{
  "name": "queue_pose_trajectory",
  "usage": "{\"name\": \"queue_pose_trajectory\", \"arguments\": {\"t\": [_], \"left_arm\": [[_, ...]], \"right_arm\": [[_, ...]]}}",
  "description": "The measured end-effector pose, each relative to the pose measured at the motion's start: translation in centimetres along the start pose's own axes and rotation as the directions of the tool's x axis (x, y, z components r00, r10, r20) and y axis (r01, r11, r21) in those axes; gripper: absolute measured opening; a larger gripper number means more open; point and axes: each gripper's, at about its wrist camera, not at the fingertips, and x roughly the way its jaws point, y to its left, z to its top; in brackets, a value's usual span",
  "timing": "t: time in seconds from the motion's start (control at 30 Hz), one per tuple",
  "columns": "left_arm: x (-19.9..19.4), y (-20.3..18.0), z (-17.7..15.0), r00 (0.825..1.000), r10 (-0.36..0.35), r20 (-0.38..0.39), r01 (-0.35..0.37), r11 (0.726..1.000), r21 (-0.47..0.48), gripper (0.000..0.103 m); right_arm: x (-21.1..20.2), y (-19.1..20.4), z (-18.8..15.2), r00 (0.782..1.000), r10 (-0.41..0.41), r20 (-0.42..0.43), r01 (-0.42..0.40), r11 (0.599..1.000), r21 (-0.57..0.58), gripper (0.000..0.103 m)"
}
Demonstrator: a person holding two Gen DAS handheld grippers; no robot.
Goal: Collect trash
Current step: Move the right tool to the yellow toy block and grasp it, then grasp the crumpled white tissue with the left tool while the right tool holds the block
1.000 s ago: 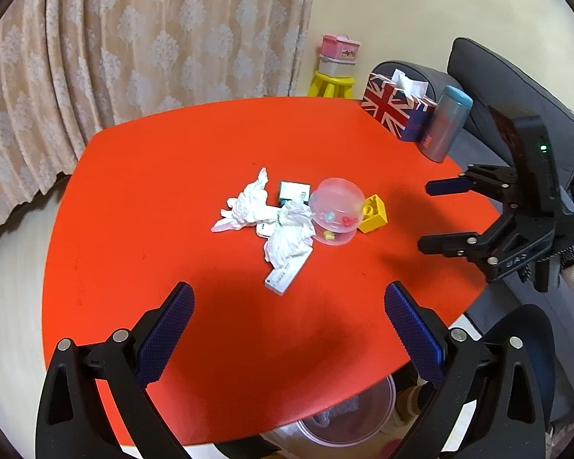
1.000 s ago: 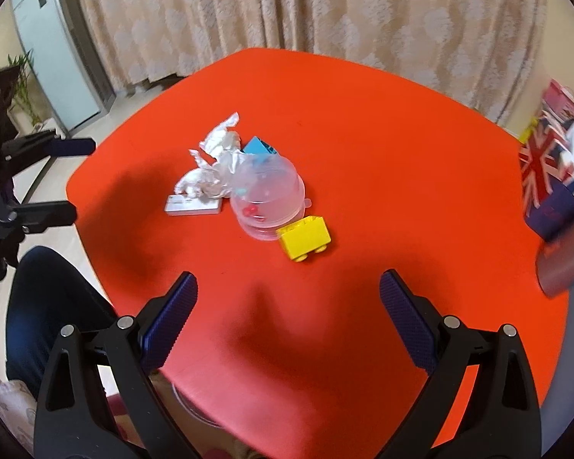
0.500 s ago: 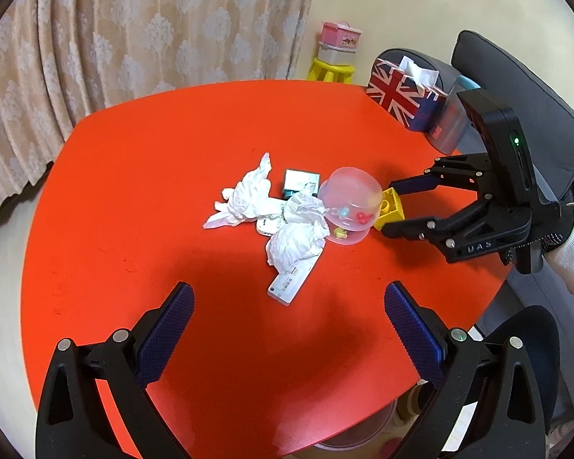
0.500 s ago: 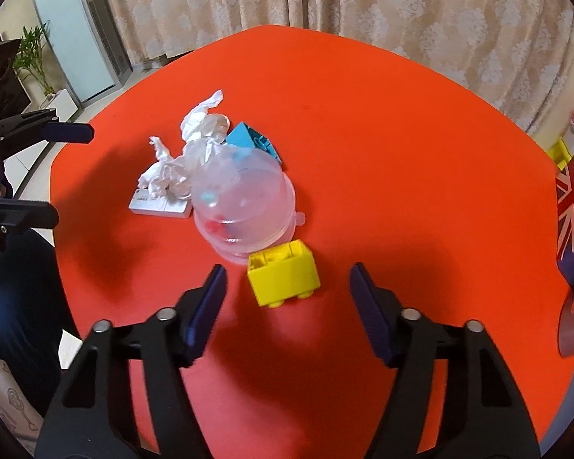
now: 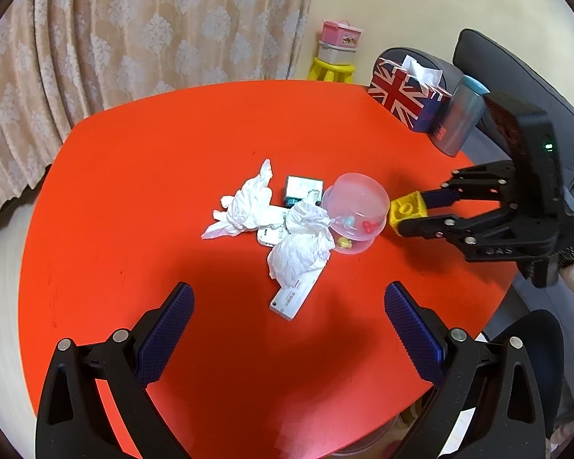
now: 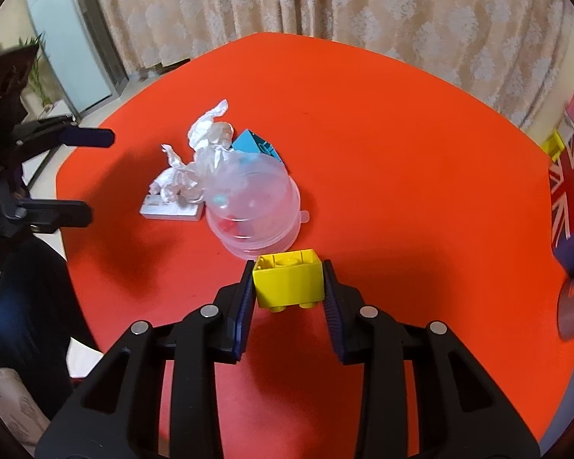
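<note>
Two crumpled white tissues (image 5: 248, 206) (image 5: 302, 248) lie mid-table on the red table (image 5: 134, 191), beside a clear plastic dome container (image 5: 356, 214) with small coloured pieces inside. A white flat packet (image 5: 292, 298) and a teal box (image 5: 302, 187) lie partly under the tissues. My right gripper (image 6: 288, 267) is shut on a yellow toy brick (image 6: 287, 283) next to the dome (image 6: 256, 206). In the left wrist view that gripper (image 5: 411, 212) holds the brick (image 5: 405, 206) at the table surface. My left gripper (image 5: 288, 290) stands open above the near table, short of the packet, holding nothing.
A Union Jack tissue box (image 5: 405, 95) and a grey tumbler (image 5: 461, 114) stand at the far right table edge. A grey sofa (image 5: 516, 76) lies behind them. A yellow stool (image 5: 331, 69) with small boxes stands by the curtain (image 5: 134, 30). A white cabinet (image 6: 69, 49) stands at the left.
My right gripper came in toward the dome and closed its wide-open jaws on the yellow brick. My left gripper stayed open and edged slightly closer to the pile.
</note>
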Motion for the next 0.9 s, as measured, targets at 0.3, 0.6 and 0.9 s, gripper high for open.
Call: {"name": "queue_pose_trajectory", "arguments": {"t": [0.3,0.6,0.9], "left_arm": [[1.8,0.1,1.2,1.000,-0.006,-0.025,0.006,1.000,0.017,0.096],[4.3,-0.1,2.0,0.999,-0.011,-0.054,0.012,1.000,0.021,0.082],[4.8,-0.8,2.0,0.997,-0.025,-0.075,0.028,0.999,0.044,0.022]], "right_arm": [[-2.2,0.1,-0.2,1.000,0.002,-0.009,-0.002,0.995,0.101,0.033],[-2.7,-0.2,-1.1,1.000,-0.003,-0.003,0.003,0.993,0.119,0.033],[-2.9,-0.4,-1.5,1.000,-0.008,0.011,0.006,0.990,0.138,0.033]]}}
